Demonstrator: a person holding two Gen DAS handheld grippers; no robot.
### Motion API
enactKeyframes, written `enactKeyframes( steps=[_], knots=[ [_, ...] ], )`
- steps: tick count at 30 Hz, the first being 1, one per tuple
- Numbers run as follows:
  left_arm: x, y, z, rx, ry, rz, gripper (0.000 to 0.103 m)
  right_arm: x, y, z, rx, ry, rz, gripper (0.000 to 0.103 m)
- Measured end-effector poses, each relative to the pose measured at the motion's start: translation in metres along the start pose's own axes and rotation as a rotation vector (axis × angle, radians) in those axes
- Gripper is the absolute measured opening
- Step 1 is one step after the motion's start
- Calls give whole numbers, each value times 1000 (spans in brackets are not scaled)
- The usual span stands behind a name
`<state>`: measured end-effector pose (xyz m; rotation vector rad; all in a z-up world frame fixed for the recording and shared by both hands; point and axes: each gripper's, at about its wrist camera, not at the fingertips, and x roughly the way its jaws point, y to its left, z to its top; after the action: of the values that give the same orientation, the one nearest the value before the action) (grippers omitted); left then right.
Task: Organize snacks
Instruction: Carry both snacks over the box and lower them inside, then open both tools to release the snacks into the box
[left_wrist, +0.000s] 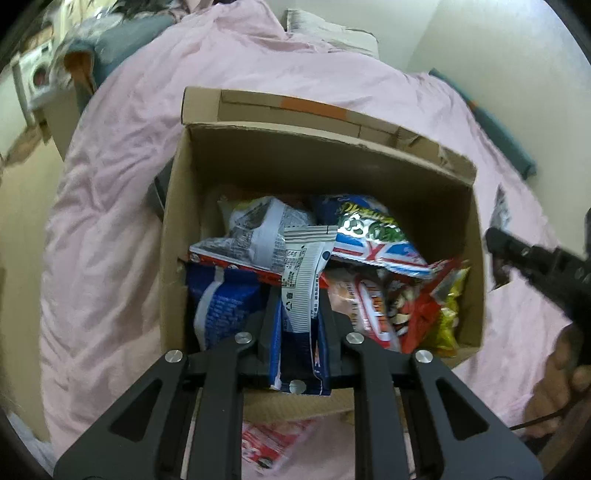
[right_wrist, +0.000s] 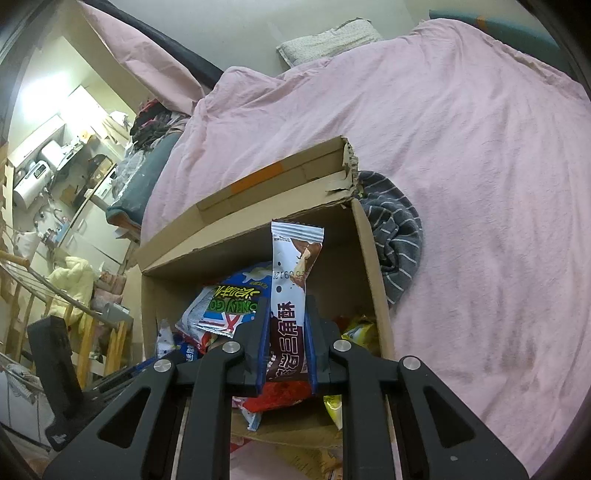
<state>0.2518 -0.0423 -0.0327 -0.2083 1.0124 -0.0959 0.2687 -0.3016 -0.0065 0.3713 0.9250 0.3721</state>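
An open cardboard box sits on a pink bed, holding several snack bags: a blue one, a silver-green one with a flag print, a red one and a yellow one. My left gripper is over the box's near side, shut on a white and blue packet that stands up between its fingers. My right gripper is shut on a brown and white snack bar packet, held upright above the box. Its black body shows at the box's right in the left wrist view.
The pink duvet spreads around the box. A grey striped cloth lies against the box's far right corner. A red and white packet lies on the bed just in front of the box. A pillow lies near the wall, and cluttered furniture stands to the left.
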Motion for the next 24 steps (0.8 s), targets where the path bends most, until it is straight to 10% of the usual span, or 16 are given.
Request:
enactKeyframes(
  steps=[7,16,20,24],
  knots=[
    [-8,2,-2,-33,15,-9,78,-1,-12,3,69,-24,18,18],
    [-14,5,1,-43,-16,-25,78,7,-7,4,48,7,11,26],
    [-17,5,2,-42,-28,-18,78,0,-8,3,58,-37,14,83],
    [-17,7,2,-42,-30,-20,78,-6,-9,5,54,-69,14,84]
  ],
)
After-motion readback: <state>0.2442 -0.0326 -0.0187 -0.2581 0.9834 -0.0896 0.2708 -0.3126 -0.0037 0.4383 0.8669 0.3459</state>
